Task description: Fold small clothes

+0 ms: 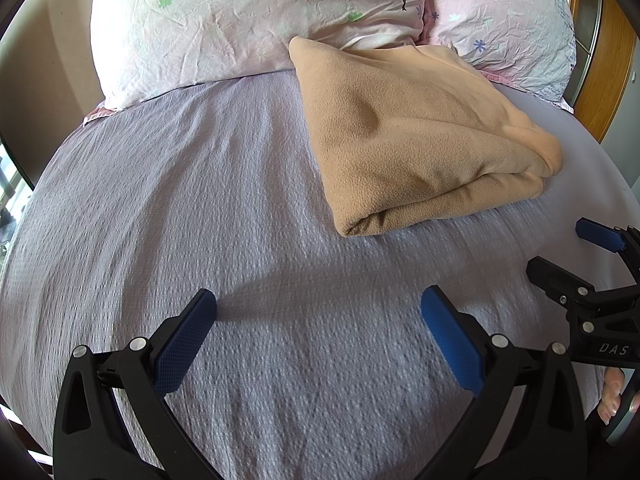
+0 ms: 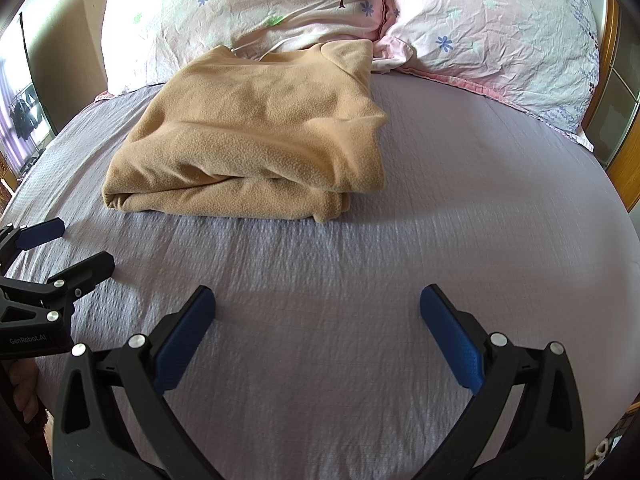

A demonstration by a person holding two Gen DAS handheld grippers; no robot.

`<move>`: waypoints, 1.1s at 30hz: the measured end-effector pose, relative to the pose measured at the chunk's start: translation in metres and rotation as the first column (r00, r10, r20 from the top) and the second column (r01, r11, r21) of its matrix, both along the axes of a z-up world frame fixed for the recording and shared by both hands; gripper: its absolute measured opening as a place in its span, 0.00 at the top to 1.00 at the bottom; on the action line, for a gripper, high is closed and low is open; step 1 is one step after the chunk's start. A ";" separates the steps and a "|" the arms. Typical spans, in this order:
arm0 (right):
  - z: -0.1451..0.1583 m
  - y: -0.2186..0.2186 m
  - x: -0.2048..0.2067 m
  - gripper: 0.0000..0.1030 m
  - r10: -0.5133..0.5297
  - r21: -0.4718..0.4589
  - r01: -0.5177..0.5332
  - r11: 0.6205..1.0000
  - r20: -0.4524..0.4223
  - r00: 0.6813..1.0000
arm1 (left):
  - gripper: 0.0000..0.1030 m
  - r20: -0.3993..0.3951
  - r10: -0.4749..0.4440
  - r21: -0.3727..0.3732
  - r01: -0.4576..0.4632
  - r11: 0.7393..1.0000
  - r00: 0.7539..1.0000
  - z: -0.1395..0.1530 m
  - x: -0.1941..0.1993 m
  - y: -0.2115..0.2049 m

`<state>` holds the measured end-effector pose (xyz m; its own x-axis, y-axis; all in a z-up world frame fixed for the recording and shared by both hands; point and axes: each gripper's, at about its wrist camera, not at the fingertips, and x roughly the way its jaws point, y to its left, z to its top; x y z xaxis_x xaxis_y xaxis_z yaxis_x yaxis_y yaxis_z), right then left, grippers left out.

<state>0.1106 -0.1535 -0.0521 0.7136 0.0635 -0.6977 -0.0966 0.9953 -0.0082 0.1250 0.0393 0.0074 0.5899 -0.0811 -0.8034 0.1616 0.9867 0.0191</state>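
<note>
Toward the far side of the bed (image 2: 460,208), just in front of two floral pillows (image 2: 248,12), a tan fleece garment (image 2: 256,136) lies folded into a thick, layered rectangle. Its far edge touches or nearly touches the pillows. Layered folded edges face near, with a rounded fold at the near left corner in the right wrist view.

Handling judgement: the fleece looks soft, light and limp, with a napped surface that should not slip between the pads. It will sag if lifted by one point; a hold through all layers at the near corners, or at the rounded fold, would likely keep the stack together.

Left gripper (image 1: 318,312): fingers spread wide, holding nothing, low over the bare lilac sheet, well short of the garment, which lies far and right of it.

Right gripper (image 2: 318,312): fingers likewise wide apart and empty, over the sheet near the garment's near edge, garment far and left. Both grippers sit side by side, pointing toward the pillows.
</note>
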 end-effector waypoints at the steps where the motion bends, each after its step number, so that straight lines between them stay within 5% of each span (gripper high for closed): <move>1: 0.000 0.000 0.000 0.02 0.000 0.000 0.000 1.000 0.000 1.000 | 0.01 0.000 0.000 0.000 0.000 1.000 1.000 0.000 0.000 0.000; 33: 0.000 0.001 0.001 0.02 0.001 -0.001 -0.001 1.000 0.001 1.000 | 0.01 -0.007 0.006 0.002 -0.006 1.000 1.000 -0.001 0.001 -0.001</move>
